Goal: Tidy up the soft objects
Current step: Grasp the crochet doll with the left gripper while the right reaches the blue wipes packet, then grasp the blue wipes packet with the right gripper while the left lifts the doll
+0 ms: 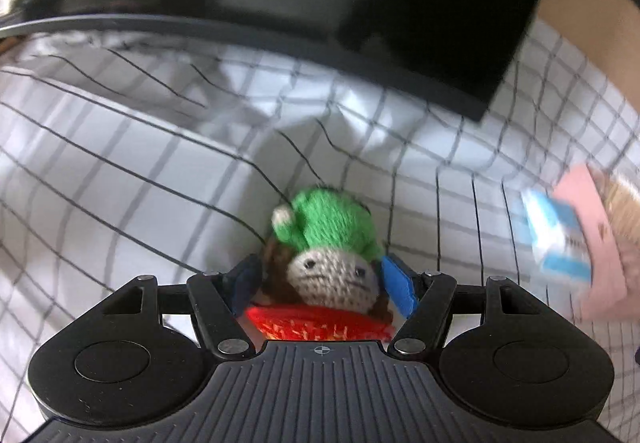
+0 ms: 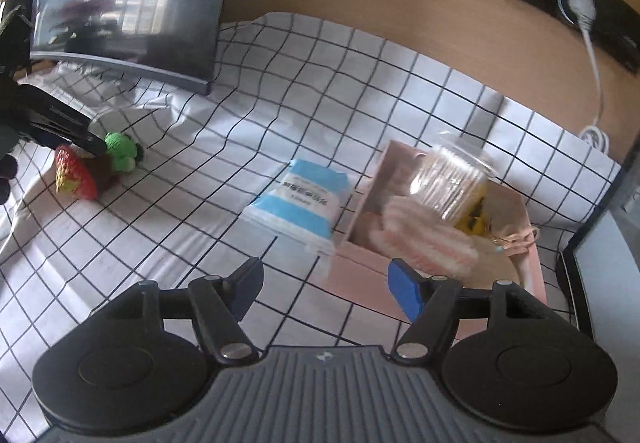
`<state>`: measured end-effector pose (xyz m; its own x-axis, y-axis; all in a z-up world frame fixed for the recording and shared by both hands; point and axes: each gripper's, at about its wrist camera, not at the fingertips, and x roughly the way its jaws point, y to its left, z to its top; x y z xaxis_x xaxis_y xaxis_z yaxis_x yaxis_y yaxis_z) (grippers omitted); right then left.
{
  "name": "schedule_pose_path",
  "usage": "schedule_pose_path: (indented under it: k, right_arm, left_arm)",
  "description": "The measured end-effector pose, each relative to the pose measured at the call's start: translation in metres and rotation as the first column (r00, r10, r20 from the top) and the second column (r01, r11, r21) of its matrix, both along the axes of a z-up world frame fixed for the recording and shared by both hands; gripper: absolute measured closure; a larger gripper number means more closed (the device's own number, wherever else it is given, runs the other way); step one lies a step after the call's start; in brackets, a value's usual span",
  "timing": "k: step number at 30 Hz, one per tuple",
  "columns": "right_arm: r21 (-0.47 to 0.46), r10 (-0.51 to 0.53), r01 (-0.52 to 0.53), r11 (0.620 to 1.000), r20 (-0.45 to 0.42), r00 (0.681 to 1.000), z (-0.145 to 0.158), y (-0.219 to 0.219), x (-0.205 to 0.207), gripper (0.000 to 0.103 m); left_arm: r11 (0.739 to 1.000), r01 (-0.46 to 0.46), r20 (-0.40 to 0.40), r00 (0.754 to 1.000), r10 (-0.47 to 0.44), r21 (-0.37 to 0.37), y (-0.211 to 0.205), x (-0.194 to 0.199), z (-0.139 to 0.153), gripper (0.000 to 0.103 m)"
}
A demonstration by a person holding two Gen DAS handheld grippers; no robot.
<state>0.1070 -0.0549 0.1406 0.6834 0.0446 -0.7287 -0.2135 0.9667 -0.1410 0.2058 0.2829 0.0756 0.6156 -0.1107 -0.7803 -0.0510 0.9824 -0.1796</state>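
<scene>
My left gripper (image 1: 320,279) is shut on a crocheted doll (image 1: 332,267) with a green hat, grey face, brown hair and red skirt, held just above the checked cloth. The doll also shows in the right wrist view (image 2: 94,167) at far left, with the left gripper's dark body over it. My right gripper (image 2: 326,283) is open and empty above the cloth. Ahead of it lies a blue and white tissue pack (image 2: 300,207), leaning on a pink box (image 2: 360,267). The box holds a pink striped knit item (image 2: 424,235) and a clear jar of cotton swabs (image 2: 452,179).
A dark monitor (image 2: 132,3) stands at the back left on the checked cloth (image 2: 200,211). A wooden wall with a white cable (image 2: 592,55) runs behind. A dark-framed object (image 2: 600,243) stands at the right edge. The tissue pack (image 1: 556,239) and pink box (image 1: 600,243) show blurred at right.
</scene>
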Motion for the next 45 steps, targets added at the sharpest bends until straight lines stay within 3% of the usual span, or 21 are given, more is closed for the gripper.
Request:
schedule_pose_path:
  k: [7,12,19,22,27,30,33,35,40,41,43,45]
  right_arm:
    - [-0.037,-0.042,0.040,0.998,-0.041,0.998,-0.011,0.012,0.008,0.033]
    - [-0.044,-0.030,0.028,0.999,-0.051,0.998,-0.011,0.024,0.026,0.033]
    - [-0.056,-0.038,0.034,0.998,-0.078,0.996,-0.021,0.045,0.110,0.033]
    - [-0.045,-0.053,0.047,0.998,-0.154,0.987,-0.037,0.053,0.157,0.033]
    - [-0.133,-0.111,0.078,0.988,-0.268,0.957,-0.077,0.061,0.198,0.033]
    - [-0.169,-0.137,0.091,0.981,-0.279,0.951,-0.084,0.065,0.195,0.032]
    - [-0.114,-0.070,0.038,0.993,-0.291,0.954,-0.076,0.073,0.174,0.034]
    - [-0.079,0.003,-0.028,0.997,-0.299,0.954,-0.064,0.084,0.155,0.044]
    - [0.063,0.135,-0.121,0.991,-0.326,0.936,-0.034,0.108,0.093,0.044]
    - [0.094,0.149,-0.126,0.988,-0.305,0.941,-0.028,0.109,0.083,0.043]
    - [0.111,0.151,-0.125,0.986,-0.261,0.953,-0.021,0.109,0.066,0.025]
    - [0.105,0.114,-0.091,0.990,-0.233,0.966,-0.023,0.109,0.064,0.019]
  left_arm:
    - [0.997,0.081,-0.058,0.995,-0.082,-0.015,-0.010,0.006,-0.024,0.023]
    - [0.994,0.105,-0.080,0.991,-0.107,-0.028,-0.007,0.014,-0.034,0.026]
    - [0.978,0.165,-0.036,0.985,-0.171,-0.127,-0.005,-0.005,-0.037,0.030]
    - [0.962,0.217,-0.031,0.974,-0.225,-0.166,-0.014,-0.031,-0.038,0.030]
    - [0.945,0.241,-0.036,0.966,-0.255,-0.222,-0.021,-0.073,-0.039,0.030]
    - [0.939,0.231,-0.040,0.968,-0.249,-0.253,-0.014,-0.089,-0.040,0.030]
    - [0.939,0.224,-0.038,0.970,-0.242,-0.261,-0.005,-0.100,-0.039,0.031]
    - [0.939,0.221,-0.037,0.971,-0.238,-0.263,-0.002,-0.105,-0.038,0.031]
    - [0.934,0.243,-0.049,0.963,-0.265,-0.262,-0.010,-0.120,-0.036,0.031]
    - [0.933,0.248,-0.054,0.961,-0.271,-0.262,-0.013,-0.123,-0.036,0.031]
    - [0.931,0.253,-0.061,0.959,-0.277,-0.262,-0.018,-0.130,-0.035,0.031]
    - [0.934,0.248,-0.068,0.959,-0.274,-0.258,-0.022,-0.135,-0.035,0.031]
